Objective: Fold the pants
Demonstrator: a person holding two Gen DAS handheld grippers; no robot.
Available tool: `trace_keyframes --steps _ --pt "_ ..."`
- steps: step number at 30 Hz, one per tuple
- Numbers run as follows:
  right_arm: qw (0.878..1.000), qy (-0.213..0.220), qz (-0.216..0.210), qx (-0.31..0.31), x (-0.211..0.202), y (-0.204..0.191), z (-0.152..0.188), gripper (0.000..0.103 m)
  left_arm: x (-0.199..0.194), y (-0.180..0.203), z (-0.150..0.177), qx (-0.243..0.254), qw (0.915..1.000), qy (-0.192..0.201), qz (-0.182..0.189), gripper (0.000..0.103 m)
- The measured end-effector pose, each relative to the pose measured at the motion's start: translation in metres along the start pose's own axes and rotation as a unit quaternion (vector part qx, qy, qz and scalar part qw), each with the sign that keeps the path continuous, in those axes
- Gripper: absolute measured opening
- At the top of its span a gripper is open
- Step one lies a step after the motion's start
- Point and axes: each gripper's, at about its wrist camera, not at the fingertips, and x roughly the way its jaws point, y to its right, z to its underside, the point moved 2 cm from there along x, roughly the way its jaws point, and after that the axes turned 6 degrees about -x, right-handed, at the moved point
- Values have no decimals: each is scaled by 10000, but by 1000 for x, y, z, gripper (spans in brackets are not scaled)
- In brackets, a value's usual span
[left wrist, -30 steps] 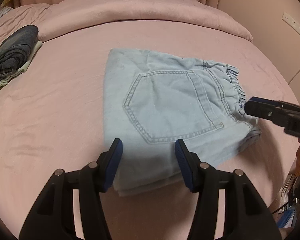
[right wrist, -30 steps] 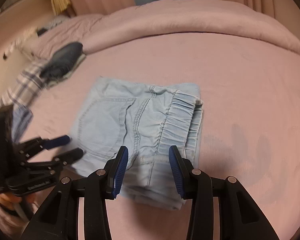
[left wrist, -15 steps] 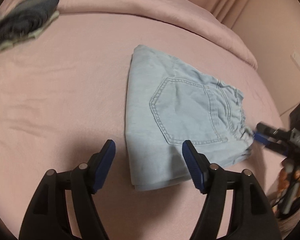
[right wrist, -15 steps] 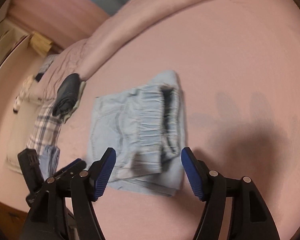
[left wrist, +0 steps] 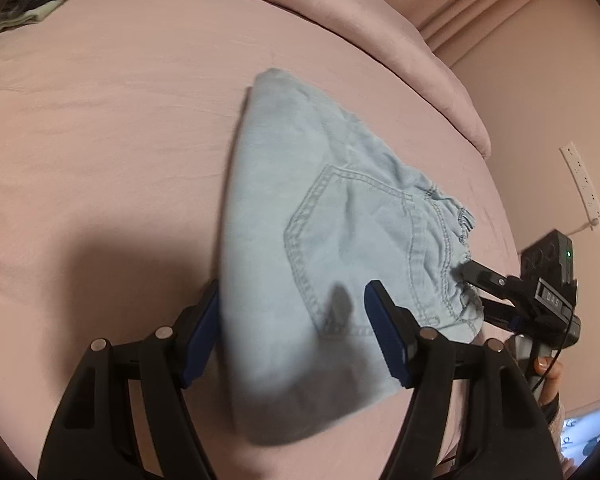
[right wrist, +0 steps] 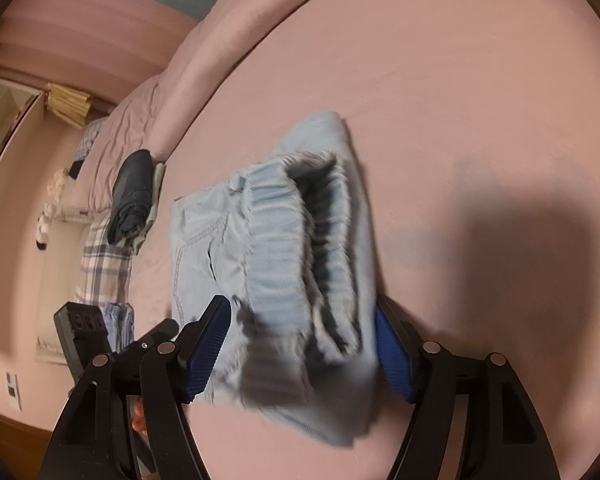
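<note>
Near edge of the folded pants (left wrist: 332,240) is blurred in both wrist views; the layers there cannot be counted. In the left wrist view the corner closest to the lens smears into shadow. In the right wrist view the bottom edge of the stack is equally soft.

Left gripper (left wrist: 296,332): fingers spread wide, straddling the near end of the pants. The left blue pad (left wrist: 202,336) sits at the fabric's edge, partly hidden behind it; contact cannot be judged through the blur. The right pad lies over the denim.

Right gripper (right wrist: 302,344): also spread, one pad on each side of the waistband end of the pants (right wrist: 284,248). The right pad is half covered by cloth. It possibly touches the fabric, but no pinch is visible.

The right gripper also shows in the left wrist view (left wrist: 470,276), its tips at the gathered waistband; whether they are on or just beside it cannot be resolved. White lettering on its body reads roughly "DAS", too small to confirm. A green light shows on the block above it.

Pants: light blue denim, folded into a compact stack, lying on the pink bed cover (left wrist: 112,128) near the front edge. Back pocket with double stitching faces up. The elastic waistband is ruched and opens toward the right gripper, dark inside.

Dark folded clothing (right wrist: 134,196) lies well apart, further up the bed, cut off at the frame corner in the left wrist view. Plaid fabric (right wrist: 100,268) lies beside it.
</note>
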Motion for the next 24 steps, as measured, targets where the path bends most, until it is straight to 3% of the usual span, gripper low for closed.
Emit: trace_keyframes --steps 4,6,8,10,14,20,24 --pt "9998 -60 -4 -191 12 -7 -9 74 4 4 -5 62 10000 -11 57 68" --pt "9997 -55 -2 -249 15 -9 -13 74 5 6 -7 82 9999 -11 57 61" --pt "9994 -43 63 -346 18 -13 -15 72 5 6 -8 77 10000 2 -7 43" --pt "9985 -20 185 -509 19 -19 -17 58 4 5 -11 4 10000 17 -47 32" --pt "9949 216 309 -934 15 -39 -22 47 -4 11 -14 34 9998 192 37 17" --pt "9840 663 297 -1625 6 -82 -45 45 -30 39 -39 568 9951 806 -24 16" --pt "9789 929 247 -1805 5 -98 -69 45 -39 41 -63 586 9930 1025 -19 16"
